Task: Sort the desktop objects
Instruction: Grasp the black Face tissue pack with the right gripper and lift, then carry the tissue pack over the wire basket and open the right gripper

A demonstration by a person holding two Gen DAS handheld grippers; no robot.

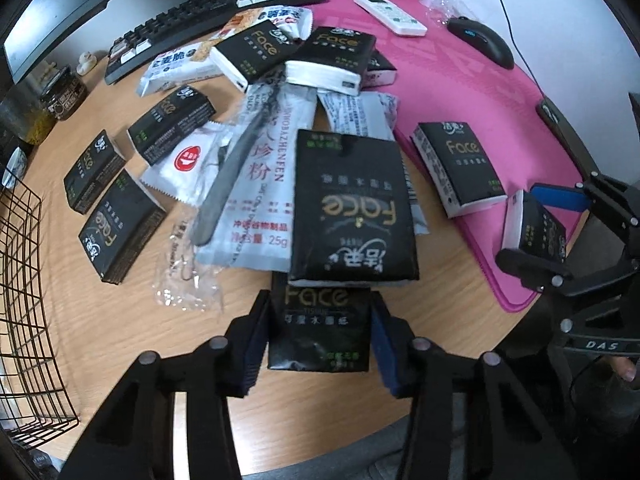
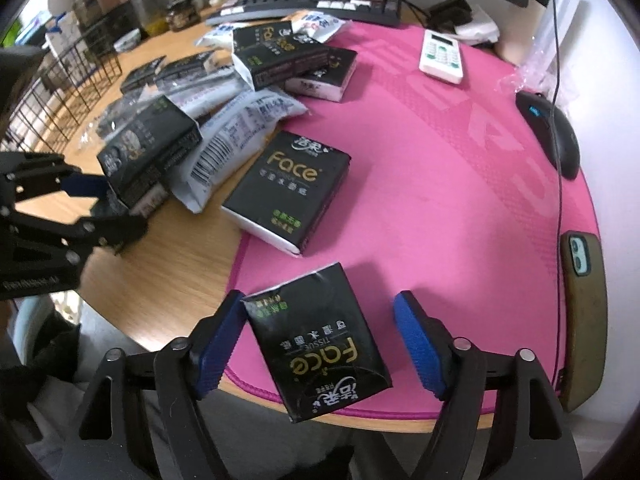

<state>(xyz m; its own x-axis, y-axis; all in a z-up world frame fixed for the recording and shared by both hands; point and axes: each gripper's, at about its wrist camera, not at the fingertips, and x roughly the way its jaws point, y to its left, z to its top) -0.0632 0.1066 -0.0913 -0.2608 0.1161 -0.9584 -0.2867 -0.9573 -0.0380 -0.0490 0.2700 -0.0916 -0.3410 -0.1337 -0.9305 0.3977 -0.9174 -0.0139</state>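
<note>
Black soft tissue pack sat squeezed between the left gripper pads; light, best held by its sides. The right gripper stood wide around another pack.

Keyboard, mouse, phone.

An office desk — keyboard, mouse, pink desk mat.

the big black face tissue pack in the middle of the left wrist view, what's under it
The large black Face tissue pack lies on a white powder sachet with pink lettering and a white printed wrapper. Its near edge overlaps another black tissue pack. Anything directly beneath is hidden.
</note>
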